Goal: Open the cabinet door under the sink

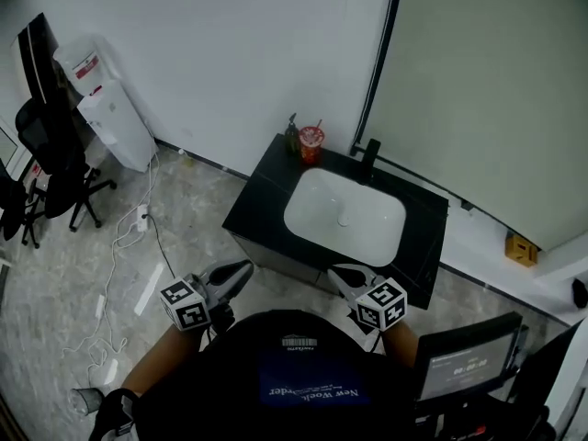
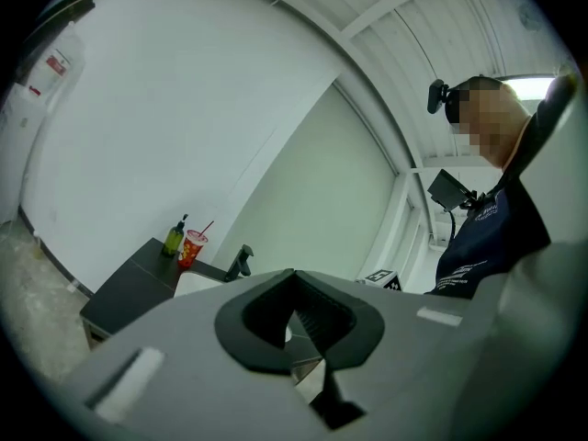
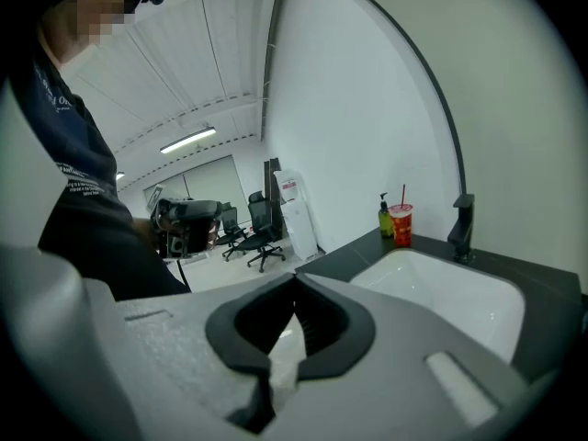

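A black vanity top (image 1: 266, 186) with a white basin (image 1: 344, 214) stands against the wall. Only a thin strip of the cabinet front (image 1: 276, 257) shows under its near edge, and the door is hidden from above. My left gripper (image 1: 243, 266) is shut and empty, just in front of the vanity's left front corner. My right gripper (image 1: 338, 270) is also shut and empty, near the middle of the front edge. In the left gripper view the shut jaws (image 2: 294, 274) point level past the counter (image 2: 129, 288). In the right gripper view the shut jaws (image 3: 294, 278) tilt down beside the basin (image 3: 441, 292).
A black faucet (image 1: 369, 154), a red cup (image 1: 310, 142) and a green bottle (image 1: 292, 136) stand at the back of the counter. A water dispenser (image 1: 110, 108), office chairs (image 1: 55, 168) and a floor cable (image 1: 119, 246) lie to the left. A screen (image 1: 469, 366) sits at lower right.
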Demonstrator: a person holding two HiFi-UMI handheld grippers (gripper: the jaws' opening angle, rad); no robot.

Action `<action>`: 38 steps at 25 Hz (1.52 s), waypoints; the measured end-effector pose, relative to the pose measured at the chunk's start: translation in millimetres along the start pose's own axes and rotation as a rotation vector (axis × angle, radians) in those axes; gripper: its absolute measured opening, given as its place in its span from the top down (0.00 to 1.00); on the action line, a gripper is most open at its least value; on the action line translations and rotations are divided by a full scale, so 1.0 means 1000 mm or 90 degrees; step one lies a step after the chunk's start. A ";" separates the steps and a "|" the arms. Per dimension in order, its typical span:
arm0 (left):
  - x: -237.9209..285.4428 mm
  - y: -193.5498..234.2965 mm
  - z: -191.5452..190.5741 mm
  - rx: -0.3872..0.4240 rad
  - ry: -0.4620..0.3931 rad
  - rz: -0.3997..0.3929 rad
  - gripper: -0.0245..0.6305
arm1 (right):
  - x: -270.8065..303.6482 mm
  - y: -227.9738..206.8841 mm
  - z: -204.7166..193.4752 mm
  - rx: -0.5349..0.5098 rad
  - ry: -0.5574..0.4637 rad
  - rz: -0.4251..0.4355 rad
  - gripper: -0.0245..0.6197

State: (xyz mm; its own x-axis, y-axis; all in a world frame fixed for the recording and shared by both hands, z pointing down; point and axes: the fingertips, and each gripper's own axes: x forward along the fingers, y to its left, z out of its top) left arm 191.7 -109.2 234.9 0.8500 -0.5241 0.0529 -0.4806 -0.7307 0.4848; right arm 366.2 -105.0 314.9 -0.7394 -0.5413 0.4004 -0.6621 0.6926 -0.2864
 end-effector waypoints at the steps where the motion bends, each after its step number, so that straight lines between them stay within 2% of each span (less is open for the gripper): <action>1: 0.000 0.001 -0.003 -0.003 0.003 0.010 0.96 | 0.004 0.000 -0.003 -0.005 0.008 0.010 0.96; 6: -0.008 0.018 -0.025 -0.028 0.022 0.065 0.96 | 0.032 0.008 -0.024 -0.033 0.050 0.059 0.96; 12: -0.025 0.061 -0.052 -0.070 0.051 0.108 0.96 | 0.090 0.016 -0.064 -0.063 0.124 0.094 0.96; 16: -0.036 0.091 -0.092 -0.109 0.067 0.099 0.96 | 0.139 0.015 -0.084 -0.089 0.154 0.083 0.96; 21: -0.058 0.121 -0.142 -0.166 0.082 0.070 0.96 | 0.191 0.022 -0.108 -0.078 0.171 0.057 0.96; 28: -0.089 0.156 -0.185 -0.172 0.083 0.037 0.96 | 0.251 0.029 -0.149 -0.104 0.199 0.022 0.96; 34: -0.113 0.188 -0.215 -0.152 0.055 0.046 0.96 | 0.299 0.010 -0.177 -0.221 0.206 -0.028 0.95; 38: -0.123 0.198 -0.241 -0.165 0.028 0.065 0.96 | 0.315 0.001 -0.198 -0.316 0.232 -0.056 0.87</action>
State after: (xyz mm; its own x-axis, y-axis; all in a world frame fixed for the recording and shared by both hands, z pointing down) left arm 43.4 -84.1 535.2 0.8115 -0.5653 0.1483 -0.4981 -0.5362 0.6814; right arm 157.5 -180.5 613.1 -0.5372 -0.4698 0.7005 -0.5182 0.8391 0.1654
